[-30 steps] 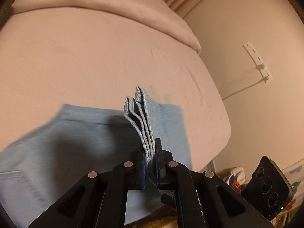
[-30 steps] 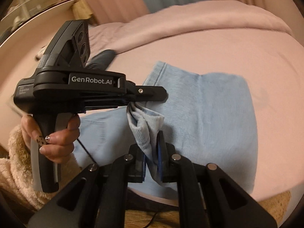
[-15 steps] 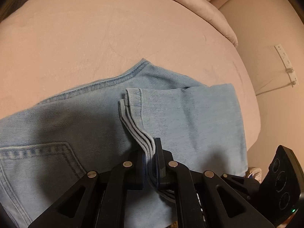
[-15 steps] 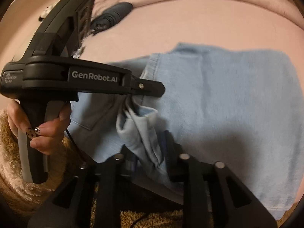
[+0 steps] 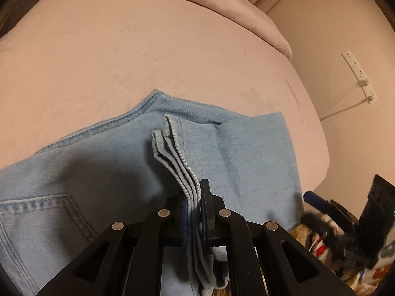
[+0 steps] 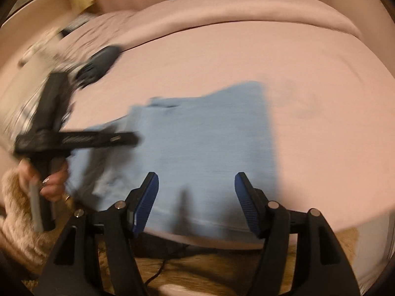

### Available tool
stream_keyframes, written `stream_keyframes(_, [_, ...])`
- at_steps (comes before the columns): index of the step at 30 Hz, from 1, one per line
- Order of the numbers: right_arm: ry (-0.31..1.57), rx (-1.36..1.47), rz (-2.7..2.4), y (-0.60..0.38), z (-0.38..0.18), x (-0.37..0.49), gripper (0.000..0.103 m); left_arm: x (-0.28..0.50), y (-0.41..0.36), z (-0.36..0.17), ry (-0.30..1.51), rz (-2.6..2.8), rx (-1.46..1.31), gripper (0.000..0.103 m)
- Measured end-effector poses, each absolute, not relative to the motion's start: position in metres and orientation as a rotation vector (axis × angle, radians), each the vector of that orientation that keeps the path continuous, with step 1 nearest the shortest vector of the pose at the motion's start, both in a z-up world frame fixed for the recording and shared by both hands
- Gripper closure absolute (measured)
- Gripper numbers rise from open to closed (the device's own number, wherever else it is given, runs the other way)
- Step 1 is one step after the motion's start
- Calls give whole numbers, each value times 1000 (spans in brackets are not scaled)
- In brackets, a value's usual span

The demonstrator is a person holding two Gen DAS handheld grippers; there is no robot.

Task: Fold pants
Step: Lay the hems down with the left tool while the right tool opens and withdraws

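Left gripper (image 5: 195,209) is clamped on the stacked leg hems (image 5: 172,157) of the light-blue jeans (image 5: 103,172). Several hem layers run up between its blue pads (image 5: 205,204), and more denim hangs below the pinch point.

Right gripper (image 6: 196,197) is spread wide with nothing between its blue pads (image 6: 145,202); it hangs over the near edge of the jeans without touching them. The right wrist view is motion-blurred, so detail is poor there.

Jeans lie on the pink bed sheet (image 5: 148,56), near the bed's front edge. The legs are doubled back over the seat: the folded panel (image 5: 246,153) sits on the right part, with the back pocket (image 5: 37,222) and waistband seam (image 5: 118,123) exposed on the left. From the right wrist view the jeans (image 6: 202,148) read as a rough rectangle, fold edge to the right.

In that same view the left gripper (image 6: 76,139) reaches in from the left over the jeans, held by a hand (image 6: 51,180) in a fuzzy beige sleeve (image 6: 19,222).

A pink duvet (image 5: 172,2) is rolled back at the far end of the bed. A dark garment (image 6: 101,64) lies on the bed's far left, well apart from the jeans. A white power strip (image 5: 358,76) is mounted on the wall to the right, with a cable running down from it. There is brown floor with a dark cable (image 6: 158,271) below the bed edge.
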State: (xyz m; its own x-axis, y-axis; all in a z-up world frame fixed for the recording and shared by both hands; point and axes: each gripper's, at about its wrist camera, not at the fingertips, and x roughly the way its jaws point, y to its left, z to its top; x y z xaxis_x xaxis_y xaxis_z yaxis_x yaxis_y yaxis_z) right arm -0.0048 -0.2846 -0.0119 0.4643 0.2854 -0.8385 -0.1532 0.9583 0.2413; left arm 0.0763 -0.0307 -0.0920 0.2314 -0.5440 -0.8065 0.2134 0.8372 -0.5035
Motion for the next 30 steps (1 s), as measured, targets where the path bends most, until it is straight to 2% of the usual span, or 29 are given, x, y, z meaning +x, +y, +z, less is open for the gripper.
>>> stream_keyframes(3, [1107,202,167,-313,-24,-2,48,80,-30,-94,1239,-527,-312,98])
stream_keyframes(5, [1145,212,121,-326,-33,0,67,80,-30,-96,1244,-513,-301,98])
stream_keyframes(9, [1204,287,116,-343,-52,12,69,79,-34,-108,1274,-487,-264,98])
stream_keyframes(14, [1181,363,126,-354,-49,9,84,77,-31,-101,1264,-493,-290,98])
stream_keyframes(16, [1148,346,136,-353,-35,6,85,73,-29,-92,1247,-503,-291,95])
stream_keyframes(20, [1159,299,130,-345,-42,5,85,60,-23,-86,1222,-488,-301,70])
stream_keyframes(24, [1197,337,111,-350,-59,8,84,45,-20,-91,1237,-457,-276,69])
stream_keyframes(30, [1175,297,126,-349,-38,31,73,42,-17,-104,1266,-452,-288,69])
